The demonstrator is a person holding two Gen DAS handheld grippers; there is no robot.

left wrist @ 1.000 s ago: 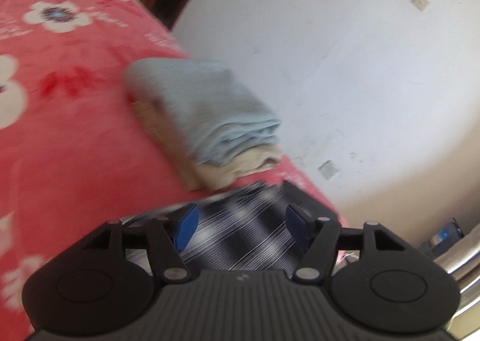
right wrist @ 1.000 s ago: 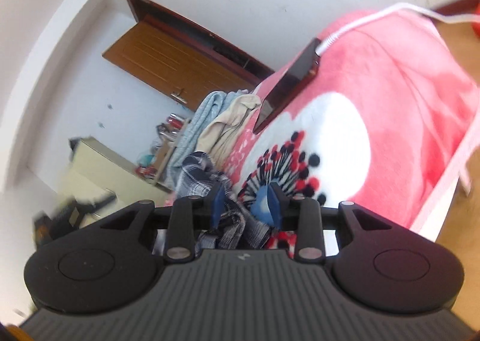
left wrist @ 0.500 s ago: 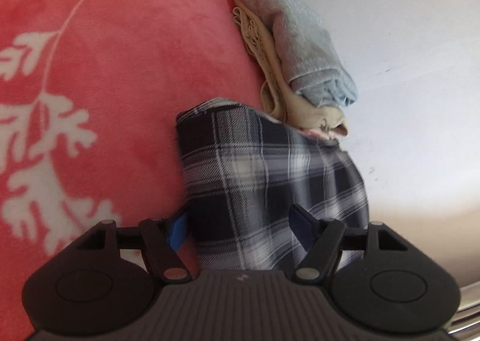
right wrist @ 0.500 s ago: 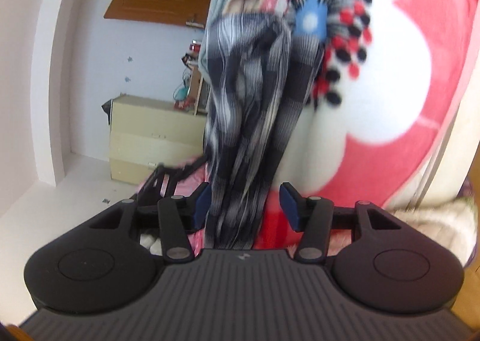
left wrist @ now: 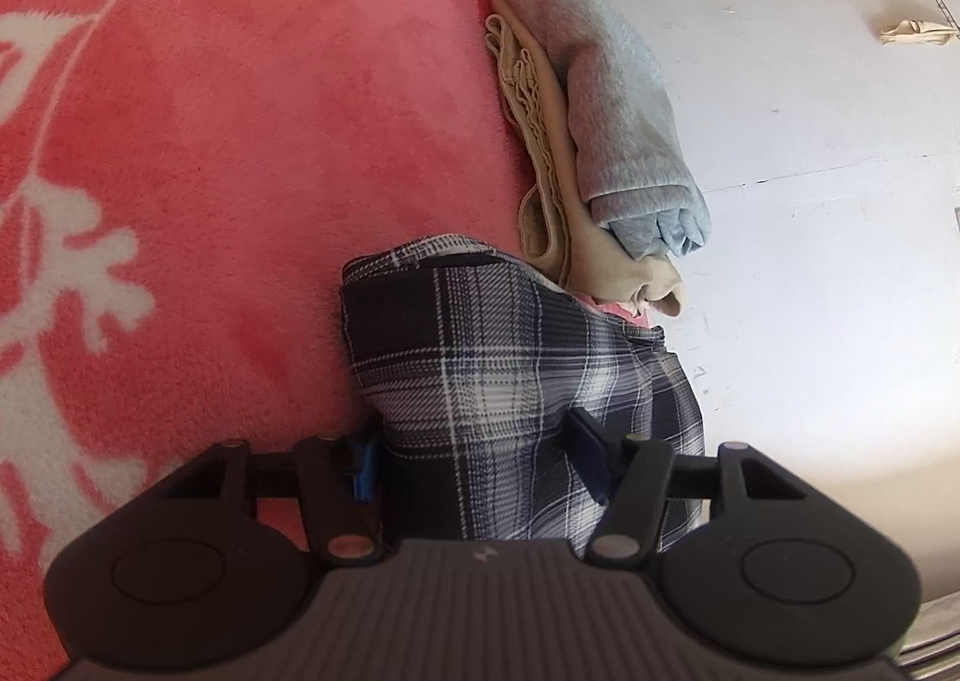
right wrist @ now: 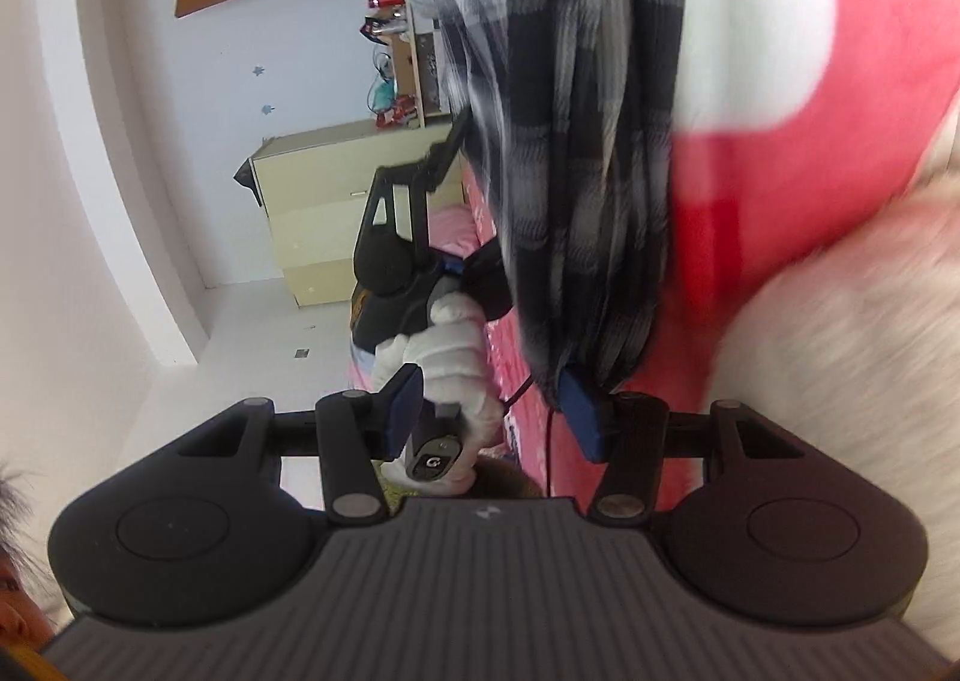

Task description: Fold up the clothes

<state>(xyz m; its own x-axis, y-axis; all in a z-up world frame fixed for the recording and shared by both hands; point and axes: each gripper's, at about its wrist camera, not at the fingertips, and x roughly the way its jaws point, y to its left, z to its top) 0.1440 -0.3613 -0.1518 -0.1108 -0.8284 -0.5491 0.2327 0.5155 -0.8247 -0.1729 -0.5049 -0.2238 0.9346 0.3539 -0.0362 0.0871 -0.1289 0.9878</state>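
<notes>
Spreading wide, the left tool [left wrist: 474,459] has its blue pads on either side of a folded plaid shirt [left wrist: 510,381] without pinching it; the right tool [right wrist: 495,417] also stands parted, one pad touching the shirt's hanging folds [right wrist: 576,141]. The shirt lies at the edge of the red flowered bed [left wrist: 240,141], wall just beyond, beside a stack of a folded blue garment [left wrist: 618,93] over a beige one [left wrist: 552,159].

Motion-blurred plaid shirt [right wrist: 576,99], white fur [right wrist: 840,333]
</notes>
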